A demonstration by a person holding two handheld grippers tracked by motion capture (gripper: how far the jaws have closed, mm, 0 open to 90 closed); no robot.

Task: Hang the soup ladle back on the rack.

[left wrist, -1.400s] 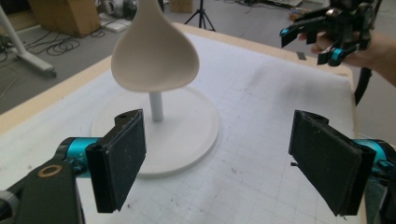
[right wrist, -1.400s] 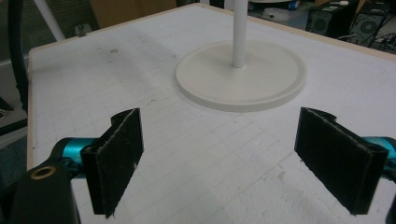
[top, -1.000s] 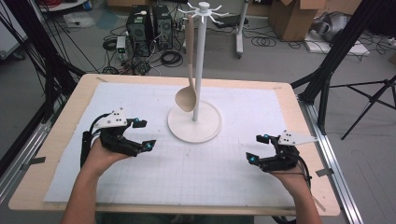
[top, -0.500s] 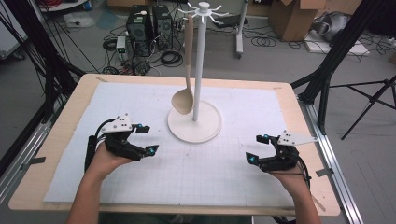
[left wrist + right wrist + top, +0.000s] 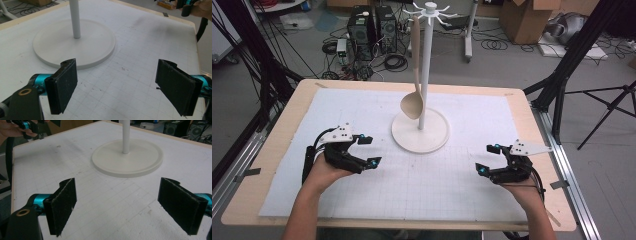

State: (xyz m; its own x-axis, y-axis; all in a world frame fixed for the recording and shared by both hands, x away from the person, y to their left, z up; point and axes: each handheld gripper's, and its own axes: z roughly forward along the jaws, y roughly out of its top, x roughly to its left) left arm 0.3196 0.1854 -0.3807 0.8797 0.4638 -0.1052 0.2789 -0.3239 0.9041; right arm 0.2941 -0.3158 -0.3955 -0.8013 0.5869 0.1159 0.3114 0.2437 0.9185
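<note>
A white hook stand (image 5: 420, 127) rises from a round base (image 5: 75, 45) at mid table, its pole (image 5: 125, 137) topped by several hooks. A beige spoon (image 5: 413, 102) hangs from one hook, bowl down beside the pole. My left gripper (image 5: 368, 151) rests low at the table's left, open, nothing between its black pads (image 5: 63, 86). My right gripper (image 5: 489, 159) sits at the right, also open and empty, pads (image 5: 62, 203) wide apart. Both point toward the base.
A white gridded mat (image 5: 412, 175) covers the wooden table (image 5: 257, 190). Beyond the far edge stand computer towers (image 5: 367, 25), loose cables and cardboard boxes (image 5: 522, 20) on the floor. Black tripod legs (image 5: 572, 65) stand to the right.
My left gripper has shifted a little to the right and nearer the front, closer to the base. The right gripper has stayed put.
</note>
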